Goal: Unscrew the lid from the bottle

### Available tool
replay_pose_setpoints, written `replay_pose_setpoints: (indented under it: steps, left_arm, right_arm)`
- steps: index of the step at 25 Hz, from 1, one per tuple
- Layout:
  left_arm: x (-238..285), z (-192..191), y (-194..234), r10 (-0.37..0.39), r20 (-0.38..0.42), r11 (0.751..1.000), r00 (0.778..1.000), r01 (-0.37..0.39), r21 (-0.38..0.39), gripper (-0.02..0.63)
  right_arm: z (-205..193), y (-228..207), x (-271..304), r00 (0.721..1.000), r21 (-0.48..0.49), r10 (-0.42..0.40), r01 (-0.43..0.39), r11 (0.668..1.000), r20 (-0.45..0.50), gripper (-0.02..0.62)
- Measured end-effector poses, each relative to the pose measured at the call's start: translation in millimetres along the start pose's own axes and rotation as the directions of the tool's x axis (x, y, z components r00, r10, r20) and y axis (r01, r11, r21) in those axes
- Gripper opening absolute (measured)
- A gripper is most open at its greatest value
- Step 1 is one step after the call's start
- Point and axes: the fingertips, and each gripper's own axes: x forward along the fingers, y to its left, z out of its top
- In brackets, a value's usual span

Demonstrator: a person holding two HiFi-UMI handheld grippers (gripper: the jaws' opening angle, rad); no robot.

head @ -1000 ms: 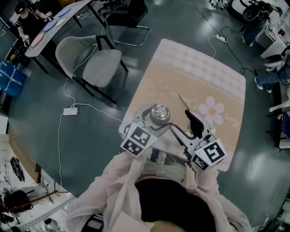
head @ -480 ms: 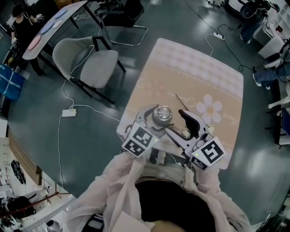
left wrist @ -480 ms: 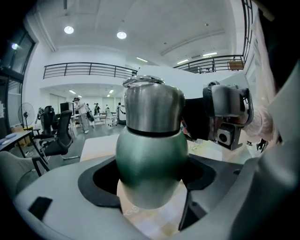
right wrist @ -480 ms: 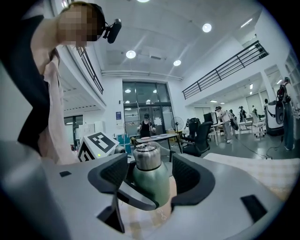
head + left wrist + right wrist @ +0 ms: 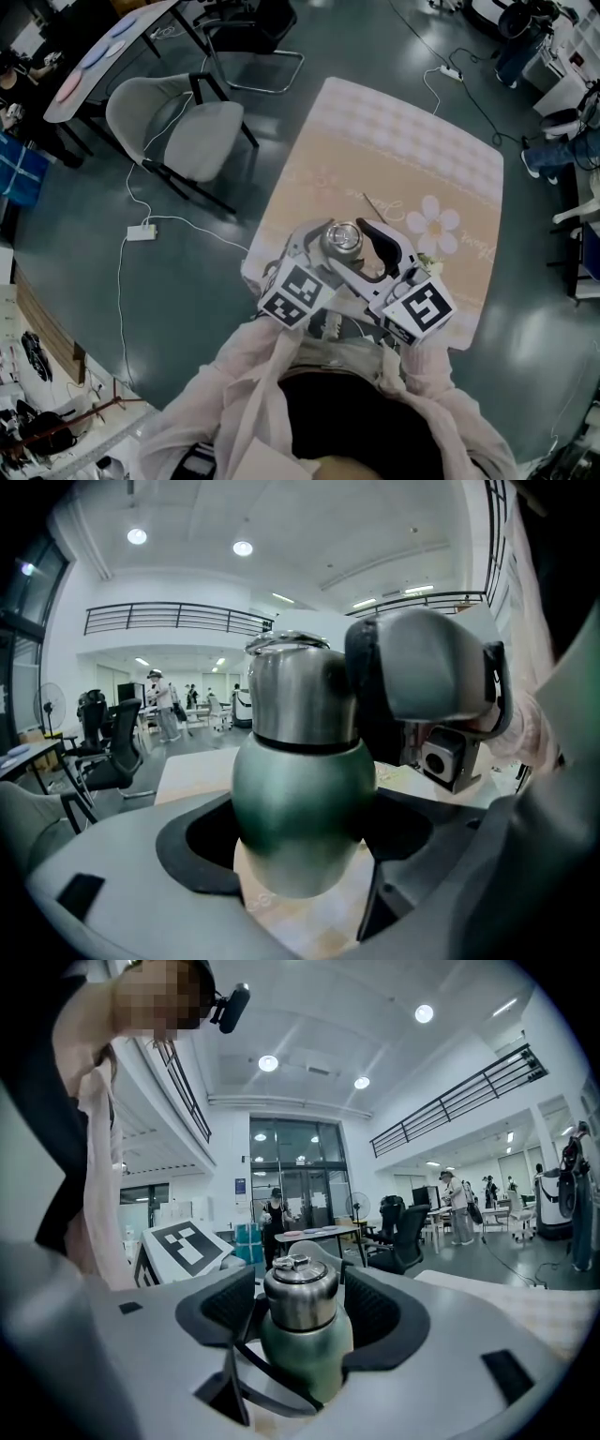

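L gripper (image 5: 305, 841) jaws clamped on bottle (image 5: 302, 789), at its green body. R gripper (image 5: 300, 1312) jaws spread, flanking steel lid (image 5: 300, 1297) w/ slim gaps. Bottle upright, lid on, over flowered cloth (image 5: 394, 159) near its front edge.

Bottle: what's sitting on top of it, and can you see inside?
The steel lid caps the bottle, with the right gripper's open jaws either side of it. The left gripper clamps the green body. The lid covers the inside.
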Motion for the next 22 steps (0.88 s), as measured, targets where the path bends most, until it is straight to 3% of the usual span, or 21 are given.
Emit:
replay_pose_setpoints:
  steps: [6, 22]
  left_arm:
    - [-0.3, -0.4, -2.3, 0.011, -0.005, 1.0, 1.0, -0.011, 0.004, 0.379]
    - [-0.9, -0.3, -1.8, -0.018, -0.021, 0.998, 1.0, 0.019, 0.057, 0.379]
  right_arm:
    - [7.5, 0.0, 8.6, 0.999, -0.03, -0.022, 0.023, 0.999, 0.023, 0.275]
    - [6.5, 2.3, 8.6, 1.0, -0.064, 0.02, -0.019, 0.998, 0.011, 0.273]
